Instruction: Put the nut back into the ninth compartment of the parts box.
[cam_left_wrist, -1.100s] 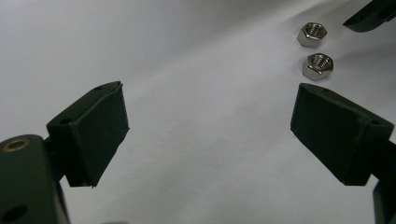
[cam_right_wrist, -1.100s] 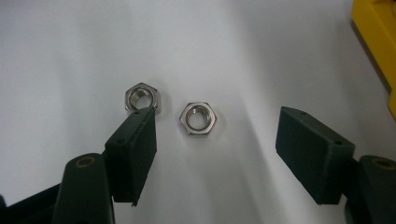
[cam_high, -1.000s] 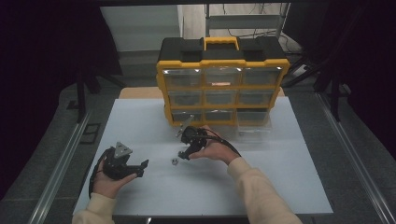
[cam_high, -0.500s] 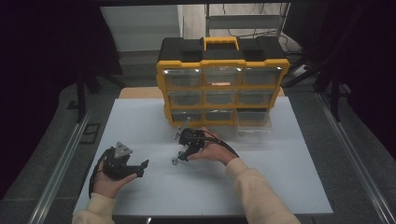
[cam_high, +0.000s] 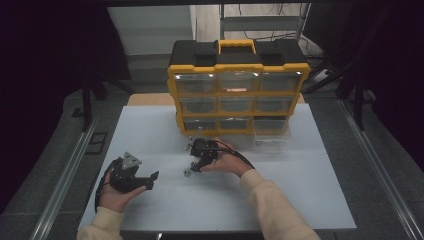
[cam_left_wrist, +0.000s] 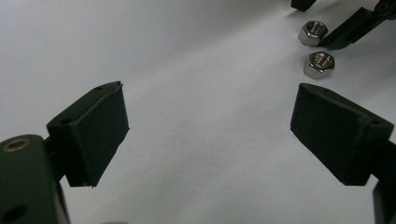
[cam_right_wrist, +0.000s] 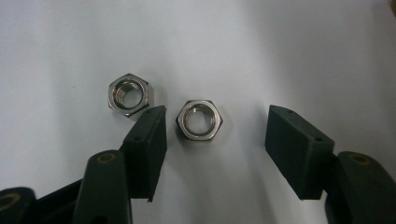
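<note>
While the right claw (cam_right_wrist: 212, 154) has just been closing, one nut (cam_right_wrist: 200, 120) lies between its jaws on the desk (cam_high: 150, 135), not squeezed yet | tip: keep it centred, miss the other nut (cam_right_wrist: 129, 94) | left claw (cam_left_wrist: 210, 126) wide open, holding nothing

light: dim room, dark surround, table (cam_high: 150, 135) evenly lit from above | glare: sheen on organizer (cam_high: 239, 90) drawer fronts, bright highlights on nuts (cam_right_wrist: 200, 120) | shadows: soft, faint | focus: high view slightly soft; gripper views sharp mid-frame, near jaws blurred
</note>
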